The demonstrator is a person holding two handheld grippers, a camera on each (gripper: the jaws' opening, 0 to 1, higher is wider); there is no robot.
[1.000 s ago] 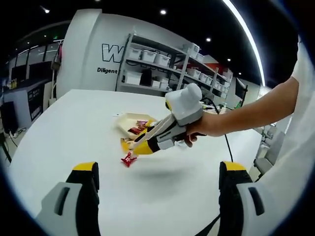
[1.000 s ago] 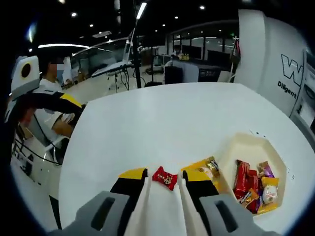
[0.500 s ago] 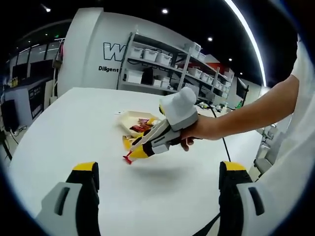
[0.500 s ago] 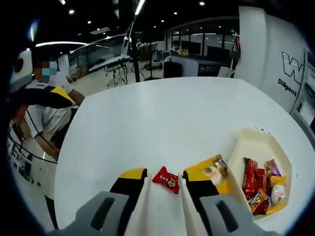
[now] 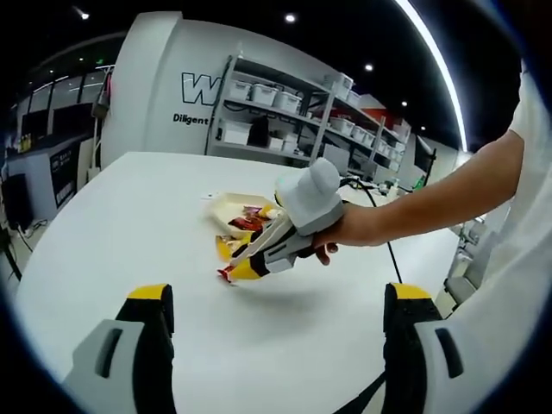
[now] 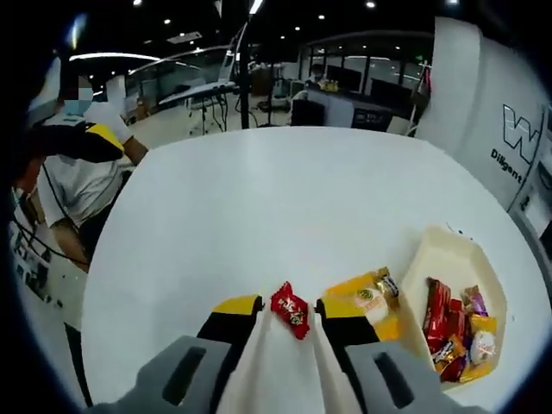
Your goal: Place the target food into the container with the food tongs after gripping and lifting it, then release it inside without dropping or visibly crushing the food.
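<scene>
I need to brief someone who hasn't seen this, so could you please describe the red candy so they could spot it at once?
On the white table, beside the cream container of wrapped snacks, the right tool holds the red candy between its tips. It is small, red and twist-wrapped, unlike the larger yellow packet lying flat next to it.

From my left gripper view, the tray (image 5: 226, 204) is partly hidden behind my right gripper (image 5: 231, 272), and its snacks are too small to name. In my right gripper view, the tongs (image 6: 278, 362) run off at 6 o'clock, and the yellow packet (image 6: 373, 297) lies partly behind one jaw.
</scene>
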